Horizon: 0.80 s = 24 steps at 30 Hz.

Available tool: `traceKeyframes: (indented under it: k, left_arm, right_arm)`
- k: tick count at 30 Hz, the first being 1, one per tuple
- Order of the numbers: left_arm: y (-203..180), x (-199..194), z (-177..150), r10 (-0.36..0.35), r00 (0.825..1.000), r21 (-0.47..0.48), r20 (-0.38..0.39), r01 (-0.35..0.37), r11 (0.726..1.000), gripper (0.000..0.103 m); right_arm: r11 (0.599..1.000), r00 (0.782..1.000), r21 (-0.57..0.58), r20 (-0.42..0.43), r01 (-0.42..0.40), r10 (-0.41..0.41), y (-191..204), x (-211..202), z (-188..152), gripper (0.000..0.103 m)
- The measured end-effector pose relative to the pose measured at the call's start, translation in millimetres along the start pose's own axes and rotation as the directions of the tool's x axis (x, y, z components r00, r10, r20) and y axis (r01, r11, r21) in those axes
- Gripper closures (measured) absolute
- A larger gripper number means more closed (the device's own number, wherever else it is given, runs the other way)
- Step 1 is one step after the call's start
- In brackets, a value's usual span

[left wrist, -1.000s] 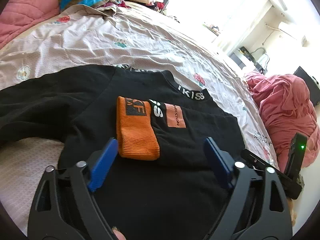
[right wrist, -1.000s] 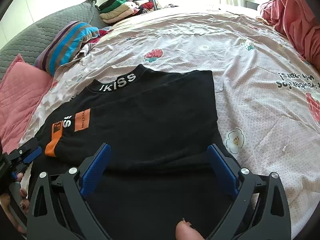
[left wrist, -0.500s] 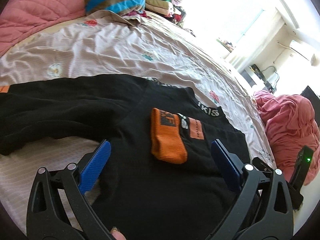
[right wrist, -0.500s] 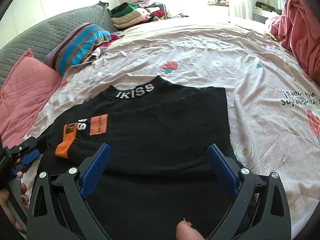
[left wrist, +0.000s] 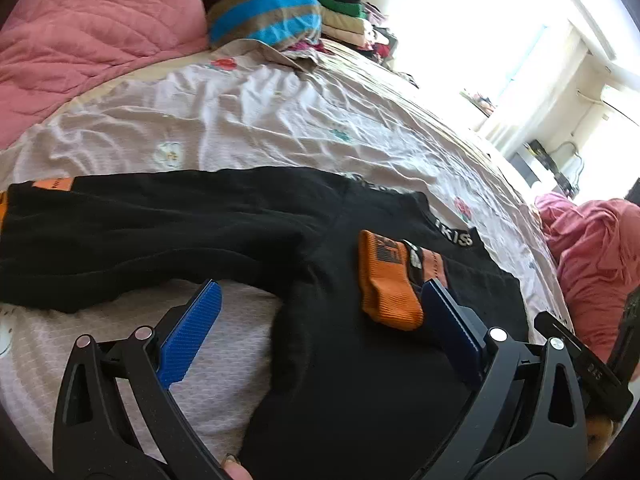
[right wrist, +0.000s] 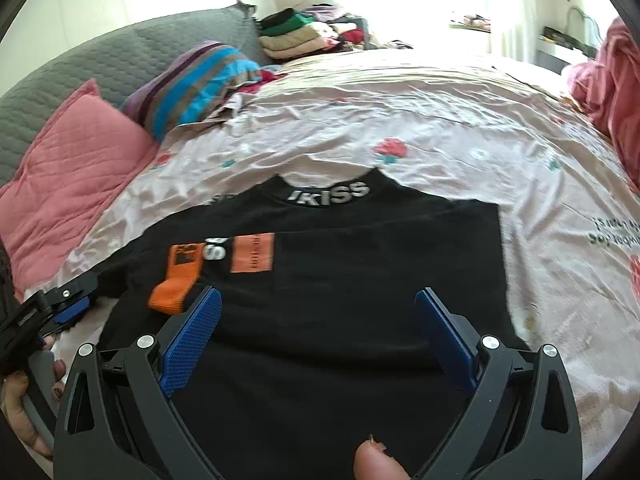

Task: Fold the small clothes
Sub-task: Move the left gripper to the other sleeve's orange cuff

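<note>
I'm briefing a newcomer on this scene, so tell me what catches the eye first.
A black sweatshirt lies spread on the floral bedsheet, one sleeve folded across its chest so the orange cuff stands out. The other sleeve stretches out sideways. Both the left gripper and right gripper hover open over it.

A bed (right wrist: 460, 92) covered by a wrinkled pale sheet printed with strawberries and flowers is carrying everything here. A black sweatshirt (right wrist: 360, 280) is lying flat on the sheet just ahead of the right tool's tips, its collar pointing away and one orange-cuffed sleeve folded across its chest. The other sleeve (left wrist: 152, 240) is stretching out ahead of the left tool, off to its left. Further ahead, a pink quilted pillow (left wrist: 92, 28) and a striped cushion (left wrist: 264, 12) are resting at the bed's head, with a stack of folded clothes (right wrist: 296, 36) sitting beyond them. A heap of pink fabric (left wrist: 592, 260) is lying to the left tool's right.
</note>
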State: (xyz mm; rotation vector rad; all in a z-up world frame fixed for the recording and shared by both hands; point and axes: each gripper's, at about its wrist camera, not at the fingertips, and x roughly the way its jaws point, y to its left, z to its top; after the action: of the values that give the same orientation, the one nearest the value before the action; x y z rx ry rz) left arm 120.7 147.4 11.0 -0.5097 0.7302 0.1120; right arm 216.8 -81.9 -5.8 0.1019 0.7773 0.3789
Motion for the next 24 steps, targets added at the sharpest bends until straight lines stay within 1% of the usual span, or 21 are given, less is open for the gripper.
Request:
traceKeyframes:
  k: [8, 14, 20, 24]
  left_arm:
    - [22, -7, 1, 0.044, 0.999, -0.075, 0.016, -0.043, 0.996, 0.009]
    - [39, -19, 4, 0.085, 0.995, -0.141, 0.053, -0.077, 0.987, 0.009]
    - [60, -31, 7, 0.167, 0.980, -0.237, 0.108, -0.138, 0.962, 0.009]
    - [77, -44, 7, 0.225, 0.963, -0.325, 0.150, -0.167, 0.931, 0.009]
  right_arm:
    - [0.996, 0.998, -0.067, -0.002, -0.061, 0.061, 37, 3, 6, 0.006]
    - [0.989, 0.995, -0.116, -0.006, -0.096, 0.096, 63, 5, 10, 0.006]
    - [0.977, 0.992, -0.172, 0.002, -0.124, 0.126, 89, 6, 15, 0.006]
    - [0.970, 0.988, -0.192, -0.005, -0.150, 0.152, 105, 10, 18, 0.006]
